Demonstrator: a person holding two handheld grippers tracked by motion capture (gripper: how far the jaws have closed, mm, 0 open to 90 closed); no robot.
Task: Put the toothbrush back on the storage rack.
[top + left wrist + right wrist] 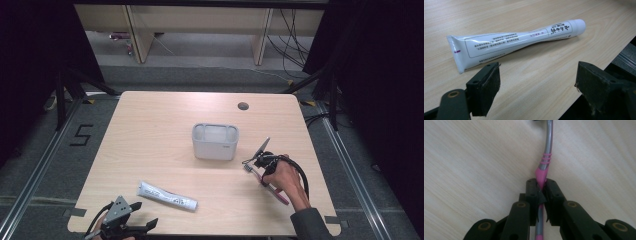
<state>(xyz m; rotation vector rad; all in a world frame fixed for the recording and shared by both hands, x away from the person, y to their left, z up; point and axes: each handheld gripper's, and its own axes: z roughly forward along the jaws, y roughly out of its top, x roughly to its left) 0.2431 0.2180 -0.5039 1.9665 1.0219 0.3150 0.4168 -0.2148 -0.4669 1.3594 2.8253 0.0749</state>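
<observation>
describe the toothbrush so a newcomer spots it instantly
On the light wooden table, look right of the pale grey plastic caddy. The slim pink-and-grey toothbrush is clamped in the right gripper. Unlike the fat white toothpaste tube near the front edge, it is thin and coloured.

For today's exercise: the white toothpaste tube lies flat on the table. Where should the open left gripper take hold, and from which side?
Grip the toothpaste tube across its round middle, coming down from above with the left gripper. It lies flat on the table; the crimped end is too thin.

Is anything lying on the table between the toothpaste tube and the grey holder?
No. In the high view, bare wood runs from the toothpaste tube up to the grey holder.
</observation>
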